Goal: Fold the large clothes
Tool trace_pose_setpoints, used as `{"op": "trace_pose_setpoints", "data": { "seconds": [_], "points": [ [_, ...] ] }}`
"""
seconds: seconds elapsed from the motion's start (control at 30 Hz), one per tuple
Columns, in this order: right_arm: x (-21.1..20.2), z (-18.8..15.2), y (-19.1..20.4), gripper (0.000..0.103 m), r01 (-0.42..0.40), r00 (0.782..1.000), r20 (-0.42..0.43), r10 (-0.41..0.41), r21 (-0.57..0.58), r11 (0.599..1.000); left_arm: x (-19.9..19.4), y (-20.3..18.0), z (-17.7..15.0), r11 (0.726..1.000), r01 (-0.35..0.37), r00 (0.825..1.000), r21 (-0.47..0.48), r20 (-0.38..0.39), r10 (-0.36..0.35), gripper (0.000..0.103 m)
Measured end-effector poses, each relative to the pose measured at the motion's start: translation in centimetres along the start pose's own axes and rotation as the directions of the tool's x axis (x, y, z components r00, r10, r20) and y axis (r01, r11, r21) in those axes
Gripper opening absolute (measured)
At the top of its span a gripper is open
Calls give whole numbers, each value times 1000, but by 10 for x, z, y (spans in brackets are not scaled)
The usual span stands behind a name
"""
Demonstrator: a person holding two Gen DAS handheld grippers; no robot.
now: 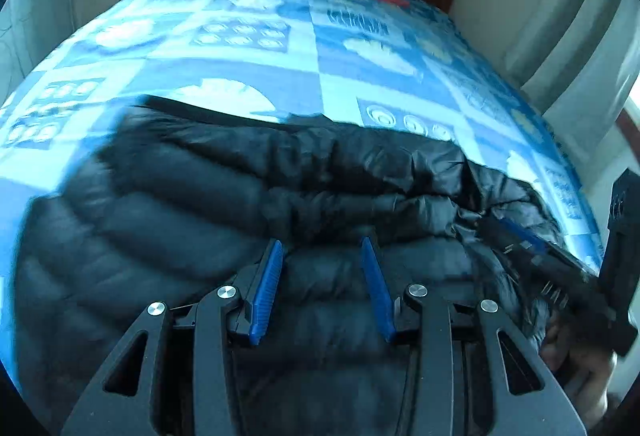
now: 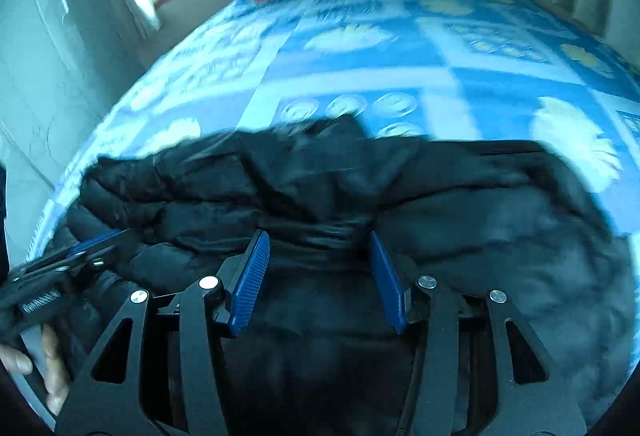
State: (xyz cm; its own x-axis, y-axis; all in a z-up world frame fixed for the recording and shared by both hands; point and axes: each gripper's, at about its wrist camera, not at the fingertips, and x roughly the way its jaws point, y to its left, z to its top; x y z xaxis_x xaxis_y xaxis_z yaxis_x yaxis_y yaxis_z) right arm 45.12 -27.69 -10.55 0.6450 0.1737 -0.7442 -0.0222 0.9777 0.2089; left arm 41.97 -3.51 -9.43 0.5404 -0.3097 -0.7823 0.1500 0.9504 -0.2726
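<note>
Two grippers hang side by side over a black puffer jacket [image 1: 248, 204] that lies bunched across the near end of the bed [image 1: 280, 48]; the left gripper [image 1: 324, 288] has its blue pads spread, nothing pinched between them, jacket fabric only below; the right gripper [image 2: 320, 280] is likewise spread and empty, above the jacket's hood or collar area, though blur leaves that part uncertain; the step in hand looks like a pause between folds; next, each gripper likely needs to drop onto an edge, pinch it, and carry it over evenly, since the slippery padding may spring back.
</note>
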Motion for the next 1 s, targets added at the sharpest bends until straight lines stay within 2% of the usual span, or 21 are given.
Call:
{"op": "trace_pose_setpoints", "data": {
  "seconds": [0.1, 0.2, 0.3, 0.4, 0.47, 0.57, 0.7, 0.83, 1.0],
  "points": [
    [-5, -8, -25, 50, 106, 994, -2, -106, 9, 994, -14, 18, -9, 999, -53, 998, -9, 44, 53, 42],
    [11, -17, -42, 46, 99, 995, -40, -96, 55, 994, 3, 31, -16, 999, -49, 999, -24, 7, 49, 42],
    [0, -16, -26, 46, 156, 987, -39, -156, 5, 988, -1, 20, -15, 995, -101, 995, 7, 9, 101, 42],
    [-26, -25, -10, 46, 84, 997, 3, -84, -7, 996, -24, 18, -23, 997, -71, 997, -20, 34, 72, 42],
    [-36, -35, -2, 46, 58, 998, 20, -57, -14, 998, -33, 20, -32, 996, -78, 995, -32, 56, 80, 42],
    [-19, -53, 4, 47, 83, 996, -6, -84, -35, 996, -25, 26, -43, 996, -84, 995, -38, 46, 85, 42],
    [-15, -49, 7, 47, 97, 995, -8, -98, -42, 994, -16, 22, -45, 994, -111, 993, -1, 48, 111, 42],
    [-48, -57, -3, 47, 74, 997, 21, -74, 1, 997, -37, 29, -50, 997, -69, 996, -35, 60, 71, 42],
    [-93, -94, -33, 49, 118, 992, 34, -119, 43, 992, -76, 42, -80, 996, -70, 993, -49, 94, 75, 42]
  ]
}}
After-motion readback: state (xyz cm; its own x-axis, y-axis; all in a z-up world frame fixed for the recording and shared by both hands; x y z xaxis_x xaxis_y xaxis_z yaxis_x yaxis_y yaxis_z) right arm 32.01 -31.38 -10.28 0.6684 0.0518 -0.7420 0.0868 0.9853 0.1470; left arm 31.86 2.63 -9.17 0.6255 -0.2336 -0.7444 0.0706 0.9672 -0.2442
